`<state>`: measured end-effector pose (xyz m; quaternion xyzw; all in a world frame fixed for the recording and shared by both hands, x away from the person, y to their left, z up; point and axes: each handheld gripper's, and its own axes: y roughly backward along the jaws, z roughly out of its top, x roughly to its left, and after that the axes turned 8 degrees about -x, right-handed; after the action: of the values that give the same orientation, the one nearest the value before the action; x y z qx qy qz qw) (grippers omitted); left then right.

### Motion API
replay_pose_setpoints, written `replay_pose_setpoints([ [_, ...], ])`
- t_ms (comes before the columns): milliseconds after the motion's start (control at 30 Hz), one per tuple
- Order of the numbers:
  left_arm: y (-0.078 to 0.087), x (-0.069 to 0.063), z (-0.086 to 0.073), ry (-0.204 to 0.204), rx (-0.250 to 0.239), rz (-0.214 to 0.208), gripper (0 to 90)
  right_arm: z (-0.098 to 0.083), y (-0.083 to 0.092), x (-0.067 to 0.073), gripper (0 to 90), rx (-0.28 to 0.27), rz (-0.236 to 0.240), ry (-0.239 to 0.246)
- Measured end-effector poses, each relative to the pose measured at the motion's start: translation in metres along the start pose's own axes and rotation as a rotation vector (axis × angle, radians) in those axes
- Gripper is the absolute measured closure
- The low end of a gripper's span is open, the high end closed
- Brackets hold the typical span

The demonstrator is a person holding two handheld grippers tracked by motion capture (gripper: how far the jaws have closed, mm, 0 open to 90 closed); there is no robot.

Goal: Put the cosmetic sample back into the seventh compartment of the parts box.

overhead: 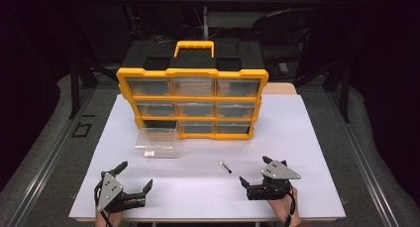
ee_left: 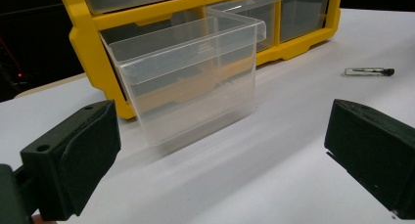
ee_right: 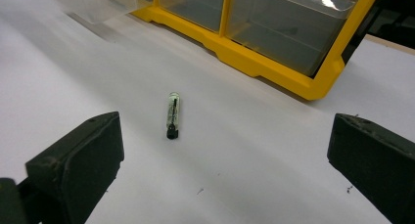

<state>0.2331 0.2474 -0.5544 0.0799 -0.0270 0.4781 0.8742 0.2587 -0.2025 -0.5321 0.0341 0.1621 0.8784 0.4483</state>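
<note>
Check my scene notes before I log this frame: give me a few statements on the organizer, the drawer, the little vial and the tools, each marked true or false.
1. The clear drawer sits out on the white table, in front of the yellow organizer. True.
2. The small vial lies inside the clear drawer. False: it lies on the bare table, apart from the drawer, nearer the right tool.
3. The left tool is shut on the drawer. False: its jaws stand open, and the drawer is apart from them.
4. The right tool is open and holds nothing. True.
5. The organizer's bottom-left slot is without its drawer. True.
6. The organizer's carry handle is black. False: it is yellow.
</note>
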Motion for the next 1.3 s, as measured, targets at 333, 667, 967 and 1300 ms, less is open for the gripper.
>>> replay_pose_setpoints([
  [333,0.0,0.0,0.0,-0.003,0.0,-0.001,0.0,0.008,-0.016,0.006,0.0,0.085,0.024,-0.019],
  [667,-0.001,0.0,0.0,-0.005,0.003,-0.002,0.0,0.014,-0.031,0.013,0.0,0.149,0.056,-0.023],
  [967,0.0,0.0,0.0,-0.003,0.0,0.001,0.0,0.018,-0.043,0.02,0.0,0.206,0.078,-0.017],
  [1300,-0.001,0.0,0.0,-0.007,0.003,-0.004,0.0,0.026,-0.054,0.022,0.3,0.263,0.089,-0.006],
])
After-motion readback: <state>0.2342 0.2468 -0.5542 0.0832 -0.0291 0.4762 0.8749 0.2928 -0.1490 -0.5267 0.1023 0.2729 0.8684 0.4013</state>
